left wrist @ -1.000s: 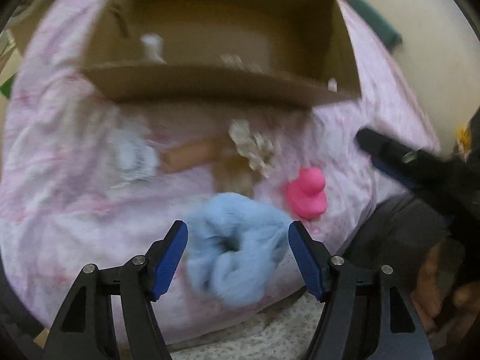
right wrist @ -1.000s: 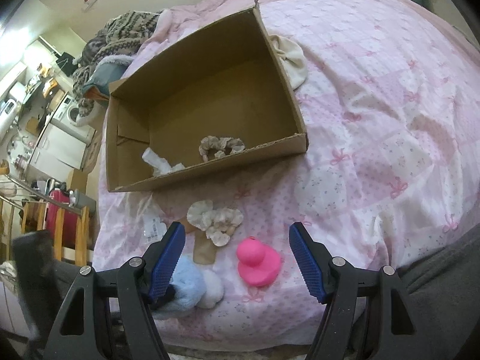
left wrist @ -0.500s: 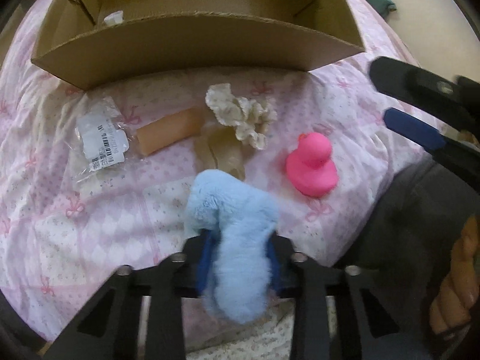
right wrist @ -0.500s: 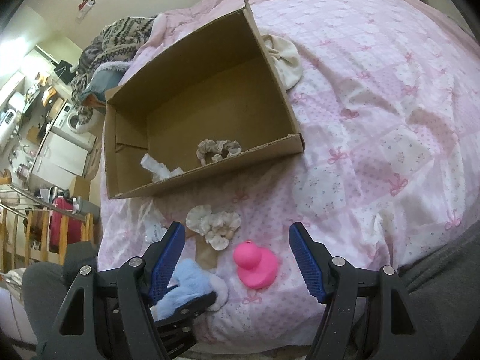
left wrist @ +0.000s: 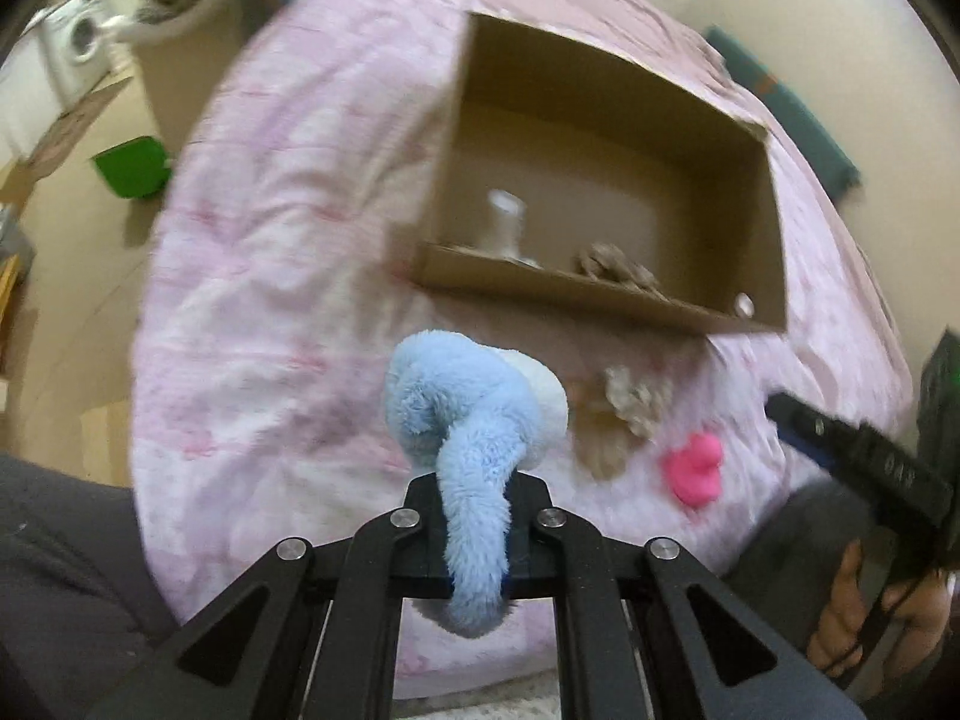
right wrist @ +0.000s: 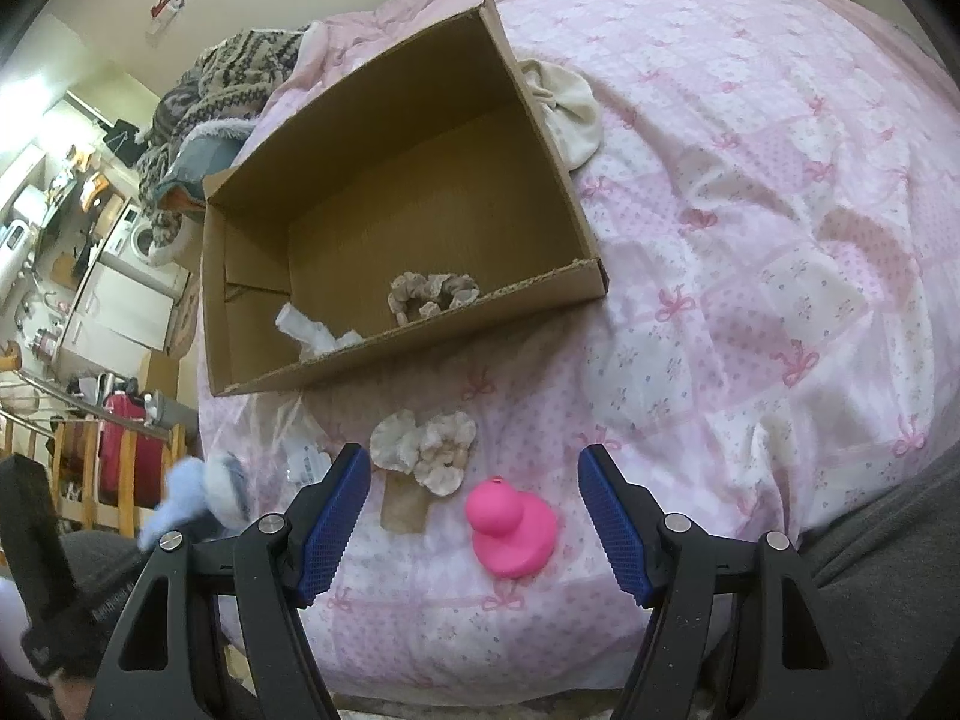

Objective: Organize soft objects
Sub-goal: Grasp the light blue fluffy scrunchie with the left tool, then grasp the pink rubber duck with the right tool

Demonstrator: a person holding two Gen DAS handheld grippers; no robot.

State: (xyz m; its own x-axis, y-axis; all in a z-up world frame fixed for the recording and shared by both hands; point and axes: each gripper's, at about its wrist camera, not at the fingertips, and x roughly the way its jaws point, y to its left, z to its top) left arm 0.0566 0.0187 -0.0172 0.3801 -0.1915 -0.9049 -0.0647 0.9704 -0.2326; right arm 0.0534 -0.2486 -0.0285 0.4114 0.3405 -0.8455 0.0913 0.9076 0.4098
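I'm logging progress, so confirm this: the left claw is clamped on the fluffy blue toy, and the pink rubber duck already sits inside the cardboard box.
Not quite. The pink rubber duck is not in the cardboard box; it lies on the pink bedspread in front of it, below the open right claw, as the right wrist view shows. The left claw is indeed clamped on the fluffy blue toy.

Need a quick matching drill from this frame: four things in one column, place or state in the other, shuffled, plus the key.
Things
1. fluffy light-blue scrunchie
2. pink rubber duck
3. beige ruffled scrunchie
4. cream ruffled scrunchie

Places or states
A. inside the open cardboard box
B. on the pink bedspread between the open right gripper's fingers
C. clamped in the left gripper
D. on the bedspread just in front of the box

Pairs: 1-C, 2-B, 3-A, 4-D
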